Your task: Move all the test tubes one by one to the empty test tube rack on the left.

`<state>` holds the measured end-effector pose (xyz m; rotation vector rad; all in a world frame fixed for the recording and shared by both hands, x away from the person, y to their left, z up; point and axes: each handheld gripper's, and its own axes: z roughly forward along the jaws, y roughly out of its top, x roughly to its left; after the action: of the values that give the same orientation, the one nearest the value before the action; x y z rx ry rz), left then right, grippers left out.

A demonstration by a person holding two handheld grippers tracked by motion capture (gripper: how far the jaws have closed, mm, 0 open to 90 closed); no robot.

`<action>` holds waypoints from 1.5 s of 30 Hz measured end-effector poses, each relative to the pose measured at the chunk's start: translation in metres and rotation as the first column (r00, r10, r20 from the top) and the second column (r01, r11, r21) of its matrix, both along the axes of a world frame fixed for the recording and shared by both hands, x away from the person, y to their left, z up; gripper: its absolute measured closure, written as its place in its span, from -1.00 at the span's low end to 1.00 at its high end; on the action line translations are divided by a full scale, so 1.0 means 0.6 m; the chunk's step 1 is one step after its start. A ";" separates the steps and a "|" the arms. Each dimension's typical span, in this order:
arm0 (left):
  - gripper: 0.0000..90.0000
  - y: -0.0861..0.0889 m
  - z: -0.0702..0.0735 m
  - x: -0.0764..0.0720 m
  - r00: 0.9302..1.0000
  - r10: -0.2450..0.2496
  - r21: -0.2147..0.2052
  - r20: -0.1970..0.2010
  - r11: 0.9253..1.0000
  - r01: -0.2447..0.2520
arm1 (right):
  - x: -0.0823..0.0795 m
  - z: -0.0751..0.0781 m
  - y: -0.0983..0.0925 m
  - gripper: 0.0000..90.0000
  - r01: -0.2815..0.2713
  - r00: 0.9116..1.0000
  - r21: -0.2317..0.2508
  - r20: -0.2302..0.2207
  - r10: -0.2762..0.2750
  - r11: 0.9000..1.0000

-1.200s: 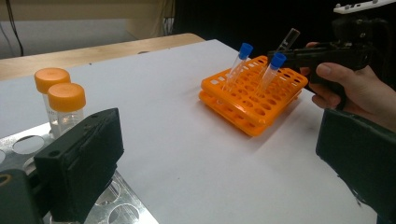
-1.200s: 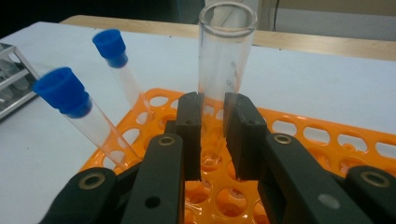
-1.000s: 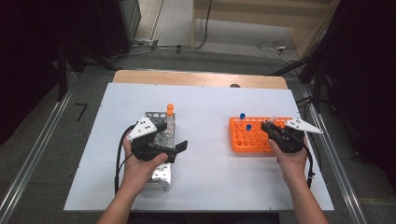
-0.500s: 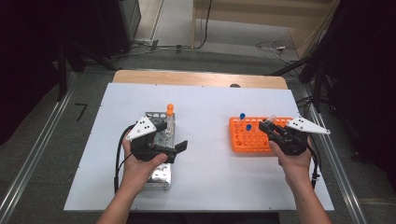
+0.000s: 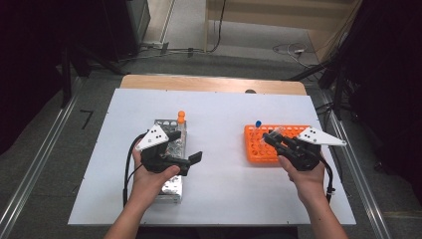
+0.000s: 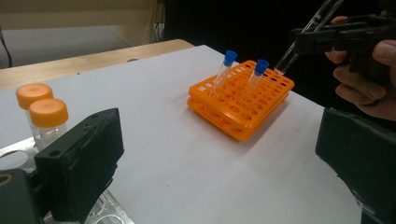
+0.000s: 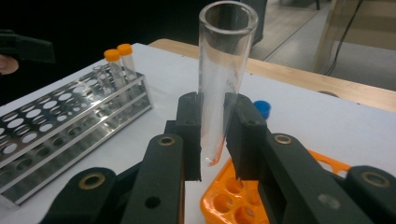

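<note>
Clear glass tube [image 7: 223, 79] clamped in right gripper [image 7: 212, 135]; above orange rack [image 7: 233, 198].

Between the metal rack [image 5: 169, 164] and the orange rack [image 5: 271, 144] I see a broad bare strip of tabletop [image 5: 224, 179], open from the near edge to the far one. My left gripper [image 5: 191, 159] juts a little way into it from the left. Over the orange rack, two blue-capped tubes [image 6: 254, 77] stand up in the way. At the metal rack's far end, orange-capped tubes [image 5: 181, 119] block a low pass.
</note>
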<state>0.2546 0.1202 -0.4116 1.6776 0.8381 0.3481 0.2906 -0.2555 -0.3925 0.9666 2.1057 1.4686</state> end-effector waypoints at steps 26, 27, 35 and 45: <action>-0.47 -0.077 0.001 -0.016 0.986 -0.161 -0.010 0.030 0.987 0.162 | -0.043 -0.043 0.134 0.64 -0.237 0.971 -0.087 -0.061 0.233 0.967; -0.42 -0.079 0.001 -0.016 0.986 -0.163 -0.010 0.031 0.986 0.164 | -0.045 -0.044 0.138 0.64 -0.247 0.968 -0.092 -0.064 0.242 0.965; 0.04 -0.092 0.000 -0.019 0.978 -0.201 -0.010 0.047 0.979 0.202 | -0.061 -0.051 0.169 0.64 -0.309 0.950 -0.105 -0.083 0.301 0.945; 0.58 -0.100 -0.002 -0.023 0.970 -0.237 0.020 0.058 0.971 0.236 | -0.066 -0.052 0.179 0.64 -0.339 0.938 -0.099 -0.103 0.330 0.935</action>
<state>0.2408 0.0599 -0.4126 1.7491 0.5838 0.2382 0.2510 -0.1479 -0.4240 0.6593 2.4841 1.4580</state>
